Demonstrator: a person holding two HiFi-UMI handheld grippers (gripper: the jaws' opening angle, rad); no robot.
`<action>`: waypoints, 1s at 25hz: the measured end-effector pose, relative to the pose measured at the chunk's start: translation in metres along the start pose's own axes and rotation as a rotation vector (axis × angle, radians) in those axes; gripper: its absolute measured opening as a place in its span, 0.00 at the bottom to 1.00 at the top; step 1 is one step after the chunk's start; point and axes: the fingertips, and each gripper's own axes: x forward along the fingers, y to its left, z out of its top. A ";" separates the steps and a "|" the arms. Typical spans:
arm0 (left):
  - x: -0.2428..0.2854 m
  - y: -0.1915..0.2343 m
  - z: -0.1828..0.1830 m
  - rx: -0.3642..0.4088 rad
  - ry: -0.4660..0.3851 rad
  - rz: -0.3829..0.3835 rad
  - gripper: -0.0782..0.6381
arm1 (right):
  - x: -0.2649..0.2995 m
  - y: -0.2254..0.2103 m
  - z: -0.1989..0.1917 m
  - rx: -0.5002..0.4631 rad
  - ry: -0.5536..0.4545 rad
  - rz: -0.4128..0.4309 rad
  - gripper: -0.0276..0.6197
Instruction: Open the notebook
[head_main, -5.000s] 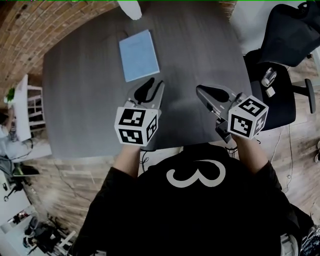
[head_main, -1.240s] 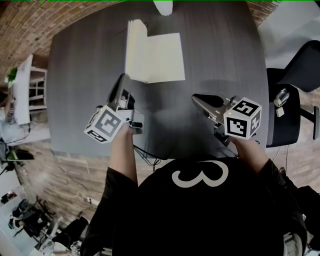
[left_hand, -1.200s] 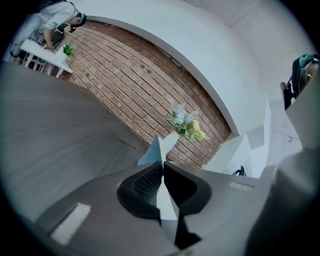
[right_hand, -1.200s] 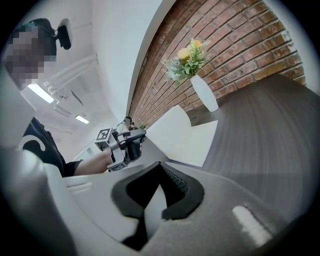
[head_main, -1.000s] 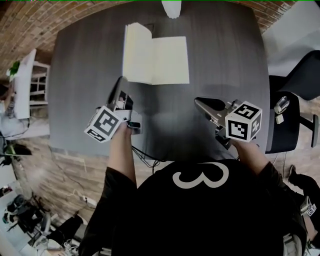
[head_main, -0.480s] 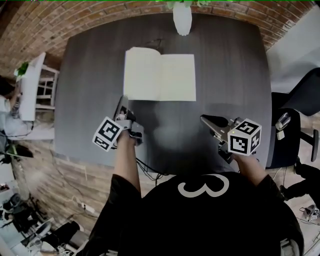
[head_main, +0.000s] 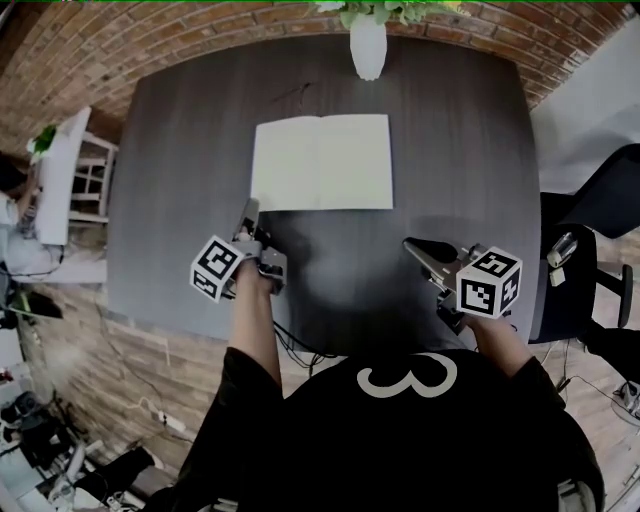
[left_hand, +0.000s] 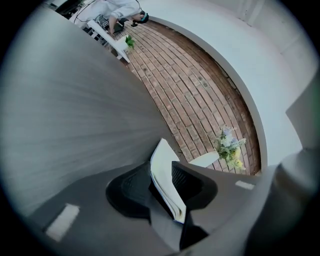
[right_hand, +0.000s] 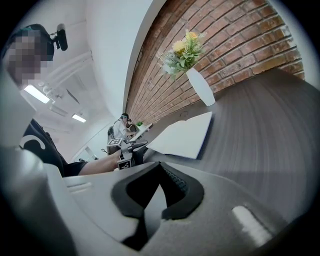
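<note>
The right gripper (right_hand: 160, 169) hangs low over the dark table (right_hand: 260, 125), its jaw tips together with nothing between them. Ahead, the notebook (right_hand: 182, 134) lies open and flat on the table, pale pages up. Beyond it, a white vase (right_hand: 201, 87) of flowers stands before the brick wall (right_hand: 235, 45). At the left, the left gripper (right_hand: 136, 148) points toward the notebook's near edge.

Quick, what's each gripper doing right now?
Left gripper: open, jaws just opened, notebook edge between them, not gripped.
Right gripper: closed, empty.
</note>
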 end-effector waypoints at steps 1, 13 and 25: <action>0.000 0.000 0.000 -0.001 0.000 0.002 0.30 | 0.000 0.000 0.000 0.000 0.000 -0.001 0.05; -0.009 -0.012 -0.006 0.172 0.026 0.079 0.48 | -0.001 0.002 0.003 -0.005 -0.010 -0.015 0.05; -0.068 -0.119 -0.069 0.566 0.204 -0.129 0.43 | -0.030 0.046 0.014 -0.052 -0.129 -0.011 0.05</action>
